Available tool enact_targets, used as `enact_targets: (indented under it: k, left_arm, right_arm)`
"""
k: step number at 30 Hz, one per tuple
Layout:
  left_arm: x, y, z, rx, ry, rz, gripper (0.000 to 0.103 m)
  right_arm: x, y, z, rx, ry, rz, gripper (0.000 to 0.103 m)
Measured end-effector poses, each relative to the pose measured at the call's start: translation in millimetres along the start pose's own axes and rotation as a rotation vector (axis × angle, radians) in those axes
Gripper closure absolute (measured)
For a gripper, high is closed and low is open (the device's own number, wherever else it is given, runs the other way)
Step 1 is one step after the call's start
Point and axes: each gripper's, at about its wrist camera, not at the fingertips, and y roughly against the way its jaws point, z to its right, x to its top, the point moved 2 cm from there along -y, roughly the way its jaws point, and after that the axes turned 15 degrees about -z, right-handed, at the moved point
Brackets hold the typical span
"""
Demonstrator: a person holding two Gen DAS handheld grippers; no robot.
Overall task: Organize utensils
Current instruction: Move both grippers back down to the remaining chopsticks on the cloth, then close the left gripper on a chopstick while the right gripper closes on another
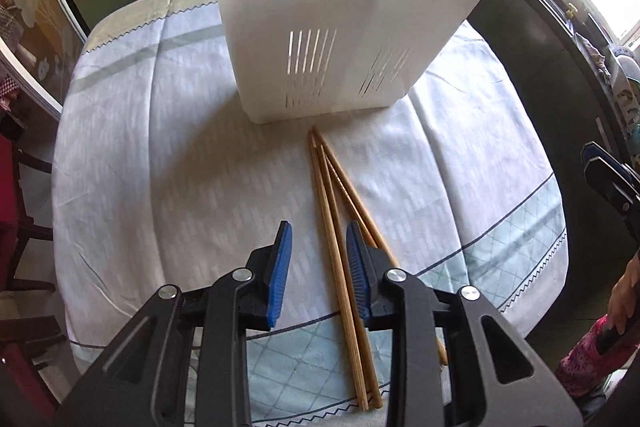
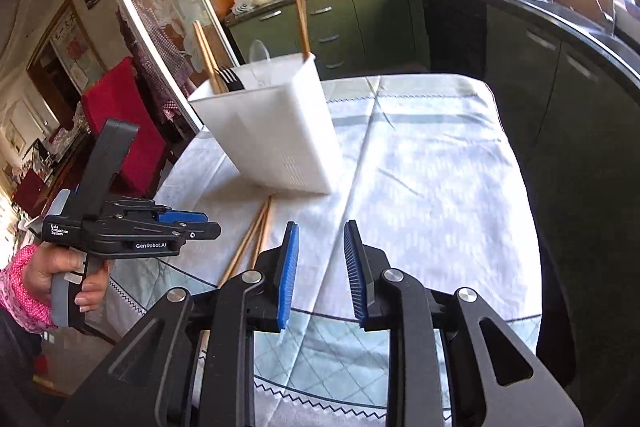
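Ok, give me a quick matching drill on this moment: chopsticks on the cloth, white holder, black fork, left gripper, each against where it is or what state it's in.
Things:
1. loose chopsticks
2. white holder
3. black fork
4. left gripper

States:
A. standing inside the holder, tines up
B. open, holding nothing
C. lying flat on the tablecloth
D. upright on the table beyond the chopstick tips

Pairs: 1-C, 2-D, 3-A, 4-B
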Motion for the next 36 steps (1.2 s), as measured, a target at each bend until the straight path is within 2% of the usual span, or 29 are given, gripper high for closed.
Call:
enact_targets:
  k: [8, 15, 21, 22, 23, 24, 25, 31, 36]
  left_arm:
    - [11.6, -28.2, 0.6, 0.025, 0.016, -0.07, 0.076]
    - [12.2, -35.0, 1.5, 0.069, 0.01, -0.092, 0.076]
    - [16.5, -46.1, 21.8, 0.119, -0.023, -0.101, 0.076]
    - [17.3, -47.0, 24.9, 0.125, -0.025, -0.102, 0.077]
    - [18.9, -48.4, 27.6, 0.134, -0.024, -0.102, 0.083]
    - [18.0, -48.2, 26.0, 0.132, -0.022, -0.105, 0.091]
    - [17.3, -48.3, 22.8, 0.127, -0.019, -0.111, 0.093]
    - [-1.4, -42.9, -12.3, 0.146, 0.023, -0.118, 0.093]
    - [-17.4, -36.9, -46.7, 0.144, 0.076, -0.113, 0.093]
  right_arm:
    - [-11.8, -2.4, 22.9, 0.018, -0.04, -0.015, 0.079]
    - [-7.7, -6.0, 16.3, 0.039, -0.025, -0.024, 0.079]
    - [-4.2, -12.7, 6.7, 0.041, -0.002, -0.04, 0.079]
    - [-4.0, -14.6, 4.6, 0.039, 0.006, -0.046, 0.079]
    - [-3.2, -17.0, 1.6, 0.035, 0.015, -0.053, 0.076]
    - [-2.3, -19.9, -1.6, 0.03, 0.025, -0.061, 0.073]
    - [-1.2, -23.5, -4.3, 0.029, 0.033, -0.068, 0.07]
    - [13.4, -55.0, -27.3, 0.021, 0.092, -0.122, 0.07]
    - [26.4, -97.0, -58.1, -0.033, 0.173, -0.158, 0.07]
